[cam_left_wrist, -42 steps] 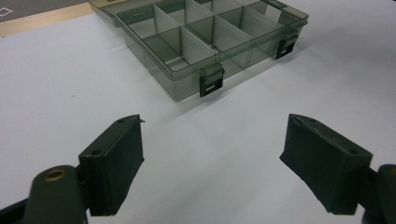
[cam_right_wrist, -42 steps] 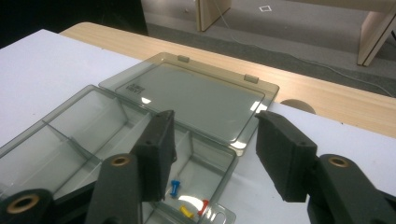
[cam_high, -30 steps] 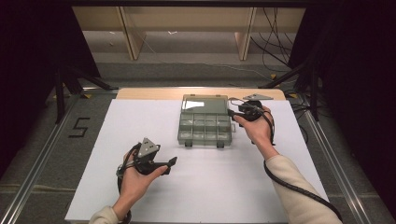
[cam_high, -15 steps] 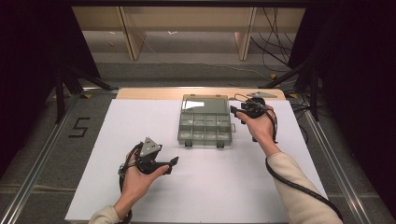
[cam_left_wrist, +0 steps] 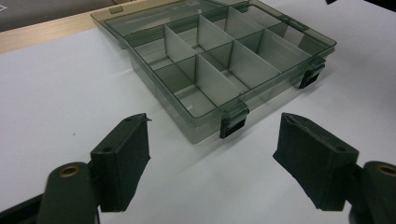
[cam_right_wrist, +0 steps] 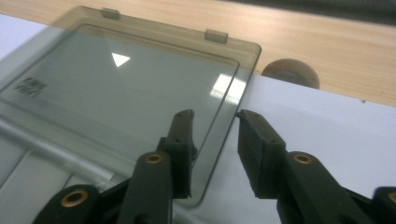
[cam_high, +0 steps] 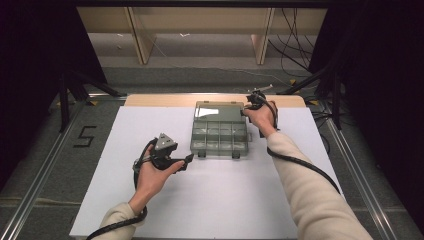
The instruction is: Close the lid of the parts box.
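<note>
A smoky clear compartment box (cam_high: 220, 135) lies open on the white sheet, its lid (cam_high: 218, 111) flat behind it. My right gripper (cam_high: 249, 104) is at the lid's right edge. In the right gripper view the jaws (cam_right_wrist: 215, 116) straddle the edge of the lid (cam_right_wrist: 116, 88) with a gap left; they have just been closing and do not press on it. My left gripper (cam_high: 189, 159) sits to the left of the box's front. Its jaws (cam_left_wrist: 212, 158) stand wide, have just narrowed slightly, and hold nothing. They face the box (cam_left_wrist: 224, 60) and its front latch (cam_left_wrist: 232, 122).
A second latch (cam_left_wrist: 312, 77) is on the same front wall. A wooden strip (cam_right_wrist: 327, 42) runs behind the white sheet (cam_high: 210, 200), with a round wooden knob (cam_right_wrist: 289, 72) at its edge. Metal rails (cam_high: 360, 170) border the table; cables trail from both grippers.
My right hand has moved from the box's right side back to the lid's right edge, and its jaws have narrowed. My left hand has shifted a little toward the box.
</note>
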Motion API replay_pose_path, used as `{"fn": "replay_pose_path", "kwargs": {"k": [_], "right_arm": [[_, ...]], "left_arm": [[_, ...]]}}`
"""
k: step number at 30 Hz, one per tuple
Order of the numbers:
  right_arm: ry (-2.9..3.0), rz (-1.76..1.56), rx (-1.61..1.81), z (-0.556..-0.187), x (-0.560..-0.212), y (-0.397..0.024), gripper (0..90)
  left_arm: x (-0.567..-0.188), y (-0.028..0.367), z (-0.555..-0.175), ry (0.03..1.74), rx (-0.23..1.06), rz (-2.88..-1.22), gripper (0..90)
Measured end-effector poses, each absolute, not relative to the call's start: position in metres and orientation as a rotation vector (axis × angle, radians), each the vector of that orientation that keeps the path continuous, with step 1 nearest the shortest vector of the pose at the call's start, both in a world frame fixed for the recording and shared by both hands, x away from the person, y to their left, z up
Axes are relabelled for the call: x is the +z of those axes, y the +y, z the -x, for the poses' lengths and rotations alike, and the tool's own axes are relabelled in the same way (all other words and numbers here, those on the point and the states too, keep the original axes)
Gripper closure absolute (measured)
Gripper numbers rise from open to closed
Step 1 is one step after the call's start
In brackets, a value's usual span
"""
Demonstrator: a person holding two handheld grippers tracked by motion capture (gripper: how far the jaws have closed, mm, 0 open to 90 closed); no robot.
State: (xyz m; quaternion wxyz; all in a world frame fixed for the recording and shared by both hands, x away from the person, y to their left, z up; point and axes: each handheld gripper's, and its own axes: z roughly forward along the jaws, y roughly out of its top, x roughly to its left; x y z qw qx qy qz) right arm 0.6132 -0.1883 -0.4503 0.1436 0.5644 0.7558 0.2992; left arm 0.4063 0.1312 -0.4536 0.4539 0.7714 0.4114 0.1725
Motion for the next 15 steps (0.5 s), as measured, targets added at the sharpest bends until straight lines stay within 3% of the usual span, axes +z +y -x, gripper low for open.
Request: {"fn": "replay_pose_path", "kwargs": {"k": [9, 15], "right_arm": [[2.185, -1.686, 0.762, -0.634, -0.457, -0.183, 82.7], [2.139, -1.790, 0.731, -0.635, -0.457, -0.179, 85.2]], "left_arm": [[-0.455, 0.131, -0.408, 1.003, 0.410, -1.914, 27.1], [-0.454, 0.132, -0.410, 1.009, 0.412, -1.905, 29.4]]}}
